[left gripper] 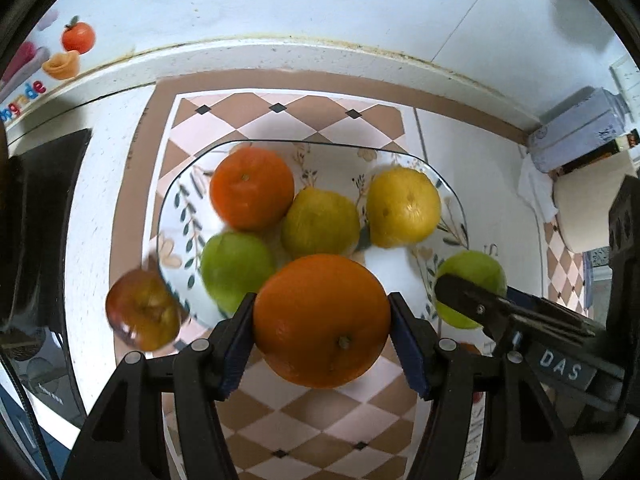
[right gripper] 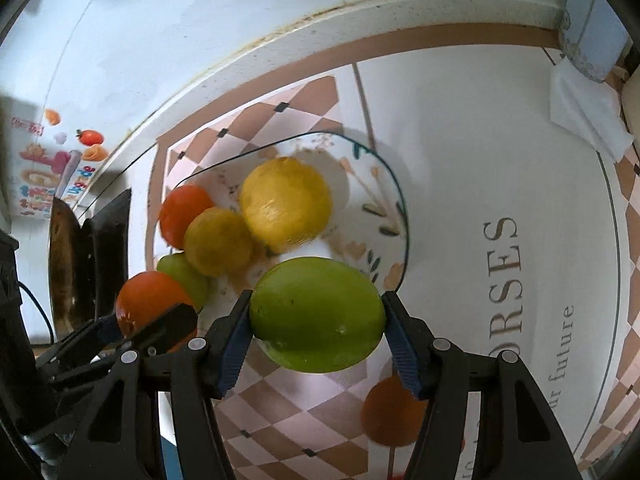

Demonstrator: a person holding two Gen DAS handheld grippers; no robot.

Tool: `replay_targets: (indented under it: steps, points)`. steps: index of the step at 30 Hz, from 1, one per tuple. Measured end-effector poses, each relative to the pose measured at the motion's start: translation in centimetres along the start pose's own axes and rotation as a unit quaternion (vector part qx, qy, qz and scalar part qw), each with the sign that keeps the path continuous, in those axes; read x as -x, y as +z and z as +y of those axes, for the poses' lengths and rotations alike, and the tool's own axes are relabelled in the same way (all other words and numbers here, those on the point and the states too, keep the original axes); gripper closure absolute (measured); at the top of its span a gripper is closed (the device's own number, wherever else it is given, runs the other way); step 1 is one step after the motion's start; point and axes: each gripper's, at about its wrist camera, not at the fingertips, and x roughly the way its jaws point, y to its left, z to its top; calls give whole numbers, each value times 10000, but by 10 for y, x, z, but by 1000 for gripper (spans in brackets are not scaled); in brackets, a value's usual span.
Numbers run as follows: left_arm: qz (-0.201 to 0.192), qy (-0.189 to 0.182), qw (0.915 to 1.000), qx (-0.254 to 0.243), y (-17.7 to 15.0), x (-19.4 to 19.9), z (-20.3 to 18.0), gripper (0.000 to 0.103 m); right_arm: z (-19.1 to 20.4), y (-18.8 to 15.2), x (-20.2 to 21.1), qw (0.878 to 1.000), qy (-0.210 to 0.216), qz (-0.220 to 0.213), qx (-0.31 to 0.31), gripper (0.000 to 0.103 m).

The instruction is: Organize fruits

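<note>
A large orange (left gripper: 322, 320) is clamped between the blue pads (left gripper: 238, 350) of the left gripper (left gripper: 322, 340), which is pointed steeply down, the fruit being held clear above the checked mat (left gripper: 320, 432); in the right wrist view a green apple (right gripper: 316, 314) is pinched in the same way by the right gripper (right gripper: 318, 338), both pads being pressed against its sides. Each gripper is seen from the other's camera: the right one at the right edge of the left view, closed on its apple (left gripper: 472, 276), and the left one at the lower left of the right view with its orange (right gripper: 150, 304). Below the right gripper, another orange fruit (right gripper: 394, 410) is seen lying on the mat, blurred and partly hidden by a finger; a red apple (left gripper: 144, 310) is seen just outside the left rim of the plate. Beyond the held fruits, a glass plate (left gripper: 176, 200) painted with leaves is laid on the mat, and four fruits are gathered in it: a second green apple (left gripper: 236, 270) nearest, a yellow-green citrus (left gripper: 320, 222) in the middle, a small orange (left gripper: 252, 188) to the far left and a yellow lemon-like fruit (left gripper: 402, 206) to the far right; these are touching or almost touching. Farther back, the white counter edge (left gripper: 320, 60) and a pale wall are seen, with fruit stickers (left gripper: 78, 38) at the far left.
</note>
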Motion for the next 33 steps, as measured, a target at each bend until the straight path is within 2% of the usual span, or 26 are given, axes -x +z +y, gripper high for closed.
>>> replay_targets:
  steps: [3,6,7,8,9,11,13,15,20,27,33]
  points:
    - [190,43,9998,106,7,-13,1,42,-8,5,-4,9999,40,122,-100,37]
    - [314,19,9992,239,9,-22,3,42,-13,6,-2,9998,69,118,-110,22]
    - [299,-41,9992,280,9,-23,4,42,-13,7,0,9999,64,92,-87,21]
    - [282,-82,9992,286,9,-22,5,38,-13,8,3,10000,29,69,-62,20]
    - [284,-126,9991,294,9,-22,5,23,-12,8,5,10000,-16,55,-50,19]
    - [241,-115,9990,346,9,-18,6,16,-12,9,11,9999,-108,11,-13,17]
    - [168,-135,9991,377,8,-12,8,16,-11,7,19,9995,-304,-62,59,15]
    - [100,-140,9989,426,6,-3,14,16,-8,3,26,9987,-461,-133,146,8]
    - [-250,211,9991,264,-3,22,24,16,7,-14,41,9938,-974,-376,370,7]
    - [-722,693,9950,74,-25,58,40,16,34,-44,57,9883,-1271,-693,472,7]
    - [-985,745,9923,-6,-48,88,45,16,53,-71,83,9835,-1389,-1030,540,7]
